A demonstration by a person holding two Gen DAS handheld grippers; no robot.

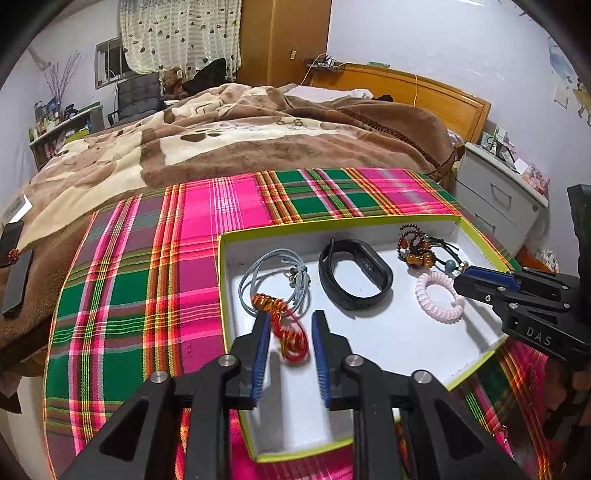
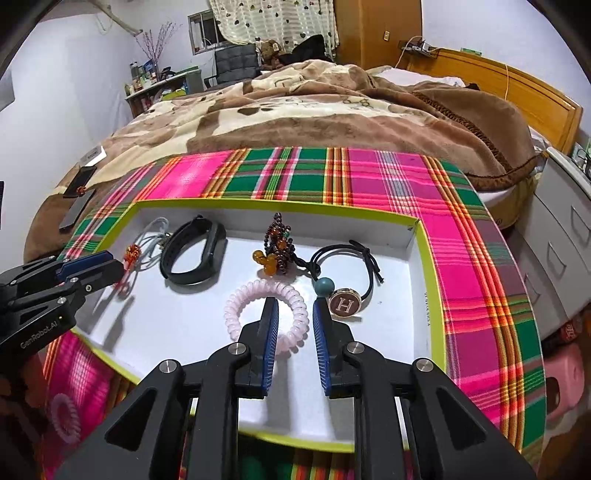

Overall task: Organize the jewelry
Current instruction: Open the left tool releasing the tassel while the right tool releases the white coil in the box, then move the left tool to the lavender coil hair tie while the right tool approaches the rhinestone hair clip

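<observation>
Coil hair ties [image 2: 266,314]: three (one outside tray); cord ties [image 2: 347,266]: two; black wristband [image 2: 194,251]: one; bead bracelet [image 2: 279,243]: one.

A home bedroom: wooden bed [image 1: 424,96] under a brown blanket [image 1: 229,140], curtained window [image 2: 207,31].

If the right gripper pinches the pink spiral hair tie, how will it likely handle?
The pink spiral hair tie looks like a soft plastic coil, so it would probably squash and stretch, not stay rigid. It seems light. Lying flat in the white tray, it is unlikely to roll.

"DAS" on the right tongs [image 1: 465,282], "GenRobot.AI" on the left tongs [image 2: 110,267], "H" on round charm [image 2: 345,304]
</observation>
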